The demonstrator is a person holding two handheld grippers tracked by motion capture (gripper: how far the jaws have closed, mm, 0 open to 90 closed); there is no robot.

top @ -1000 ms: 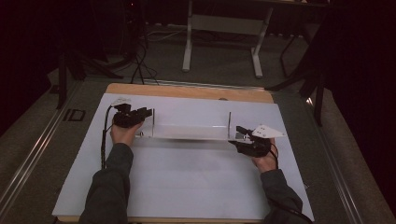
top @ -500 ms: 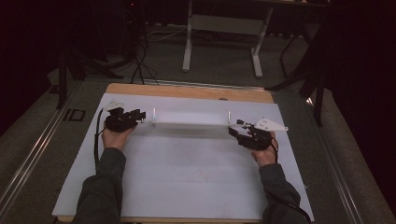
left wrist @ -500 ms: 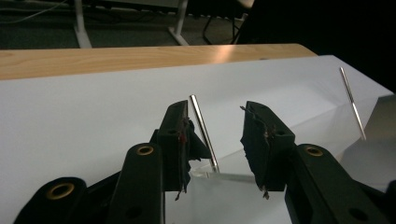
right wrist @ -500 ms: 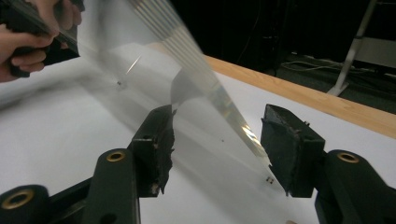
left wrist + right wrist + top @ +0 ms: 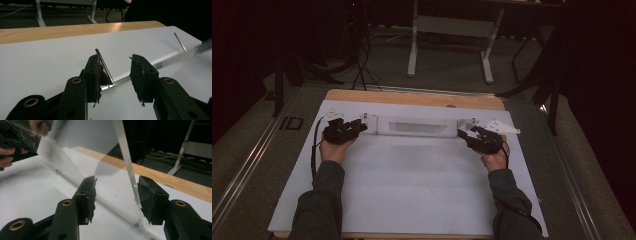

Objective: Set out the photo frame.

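Two grippers, left (image 5: 361, 125) | right (image 5: 462, 133) | clear sheet (image 5: 414, 126) between, jaws apart

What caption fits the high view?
Two grippers at the ends of a clear panel on a white table.

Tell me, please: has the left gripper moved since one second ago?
Yes. In the high view the left gripper has moved away from the person, toward the wooden table edge, along with the clear panel.

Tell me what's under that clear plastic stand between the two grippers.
Under the clear stand lies the white table sheet, showing through its transparent panel. Nothing else is visible beneath it; glare hides part of the surface.
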